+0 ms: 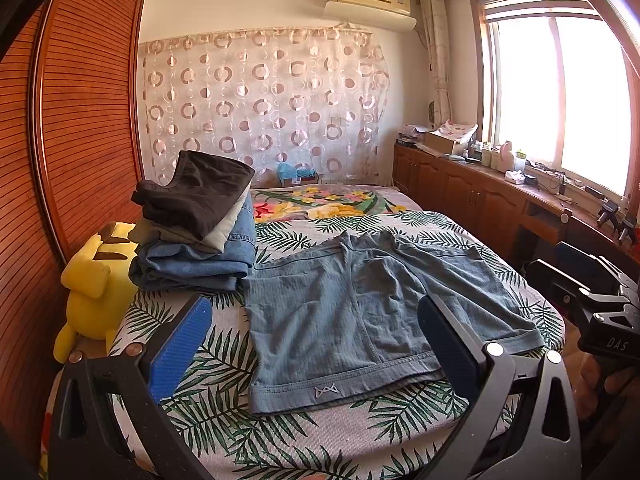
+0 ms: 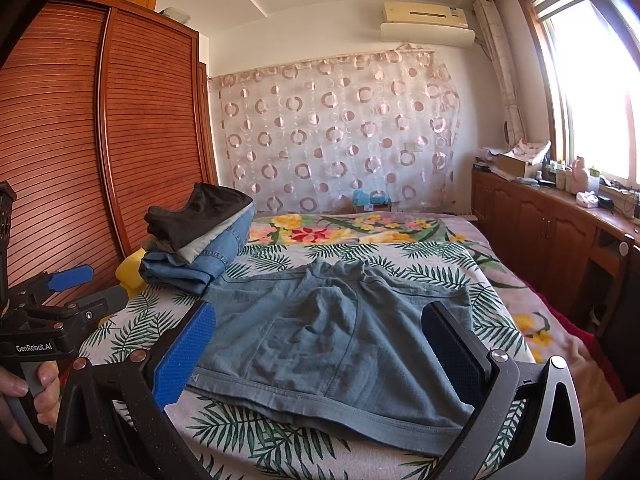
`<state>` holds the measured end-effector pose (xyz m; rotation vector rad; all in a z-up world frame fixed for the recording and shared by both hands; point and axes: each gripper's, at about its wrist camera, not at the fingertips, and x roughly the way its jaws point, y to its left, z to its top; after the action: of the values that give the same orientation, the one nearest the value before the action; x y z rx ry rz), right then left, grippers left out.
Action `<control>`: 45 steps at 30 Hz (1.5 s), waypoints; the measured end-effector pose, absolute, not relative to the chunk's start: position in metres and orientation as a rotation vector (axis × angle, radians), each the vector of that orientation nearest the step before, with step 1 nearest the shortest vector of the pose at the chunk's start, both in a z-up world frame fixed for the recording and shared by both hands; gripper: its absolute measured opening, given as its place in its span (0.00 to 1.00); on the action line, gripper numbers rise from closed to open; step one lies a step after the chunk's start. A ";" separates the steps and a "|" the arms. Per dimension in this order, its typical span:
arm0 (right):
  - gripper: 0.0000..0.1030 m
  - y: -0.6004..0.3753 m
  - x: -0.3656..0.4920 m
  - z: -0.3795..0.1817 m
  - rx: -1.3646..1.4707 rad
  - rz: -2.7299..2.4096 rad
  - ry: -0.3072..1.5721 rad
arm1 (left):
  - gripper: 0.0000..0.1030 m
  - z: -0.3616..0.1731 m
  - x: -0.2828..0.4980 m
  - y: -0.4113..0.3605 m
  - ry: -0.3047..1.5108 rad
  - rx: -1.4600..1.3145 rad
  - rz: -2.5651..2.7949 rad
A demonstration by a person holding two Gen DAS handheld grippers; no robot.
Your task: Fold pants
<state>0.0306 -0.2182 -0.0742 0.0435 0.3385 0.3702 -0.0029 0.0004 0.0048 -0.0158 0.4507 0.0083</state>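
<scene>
A pair of blue-grey shorts [image 1: 360, 312] lies spread flat on the leaf-print bedspread [image 1: 208, 368], hems toward me and waistband at the far side. It also shows in the right wrist view [image 2: 332, 340]. My left gripper [image 1: 316, 344] is open and empty, hovering over the near left leg. My right gripper [image 2: 320, 356] is open and empty, hovering over the near hems. The left gripper shows at the left of the right wrist view [image 2: 76, 292], and the right gripper at the right edge of the left wrist view [image 1: 588, 288].
A stack of folded clothes [image 1: 200, 228] sits on the bed beyond the shorts' left side. A yellow plush toy [image 1: 96, 280] lies at the bed's left edge by the wooden wardrobe [image 1: 80, 120]. Low cabinets [image 1: 480, 188] run along the right under the window.
</scene>
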 end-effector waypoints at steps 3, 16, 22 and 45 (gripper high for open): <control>1.00 -0.218 0.030 -0.074 0.043 0.370 0.338 | 1.00 0.005 -0.003 0.000 0.450 -0.016 0.008; 1.00 -0.218 0.030 -0.074 0.046 0.371 0.339 | 1.00 0.005 -0.005 0.002 0.445 -0.017 0.010; 1.00 -0.218 0.030 -0.075 0.047 0.371 0.340 | 1.00 0.007 -0.007 0.001 0.444 -0.017 0.010; 1.00 -0.219 0.029 -0.074 0.051 0.370 0.338 | 1.00 0.007 -0.008 0.000 0.440 -0.016 0.011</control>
<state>0.0288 -0.2193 -0.0742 0.0509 0.3382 0.3702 -0.0077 0.0003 0.0067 -0.0161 0.4396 0.0109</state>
